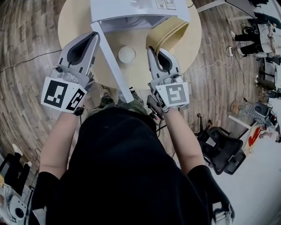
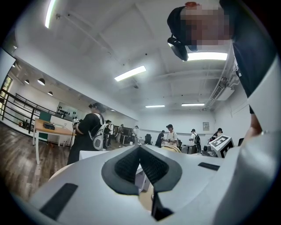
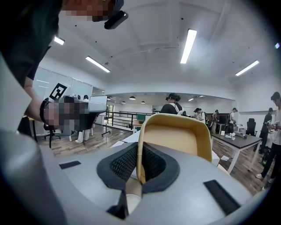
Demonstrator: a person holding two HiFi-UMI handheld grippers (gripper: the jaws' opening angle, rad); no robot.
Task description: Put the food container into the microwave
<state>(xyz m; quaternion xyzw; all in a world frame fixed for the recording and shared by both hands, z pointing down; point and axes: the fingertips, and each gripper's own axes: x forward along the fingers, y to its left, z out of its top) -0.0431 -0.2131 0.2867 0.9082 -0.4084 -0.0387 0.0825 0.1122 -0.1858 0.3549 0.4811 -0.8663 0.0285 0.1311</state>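
The white microwave (image 1: 131,9) stands at the far side of the round tan table (image 1: 74,22), its door (image 1: 112,61) swung open towards me. The tan food container (image 1: 169,33) hangs tilted in front of the microwave's right part. My right gripper (image 1: 154,50) is shut on its near rim, and in the right gripper view the container's wall (image 3: 180,136) stands up between the pads. My left gripper (image 1: 93,36) sits just left of the door's top edge. Its pads (image 2: 131,162) meet with nothing between them, so it is shut.
A small white round object (image 1: 127,54) lies on the table between the grippers. A black office chair (image 1: 221,147) stands on the wooden floor to my right, and a cable (image 1: 210,63) runs across the floor. Several people (image 2: 88,132) stand at desks farther off.
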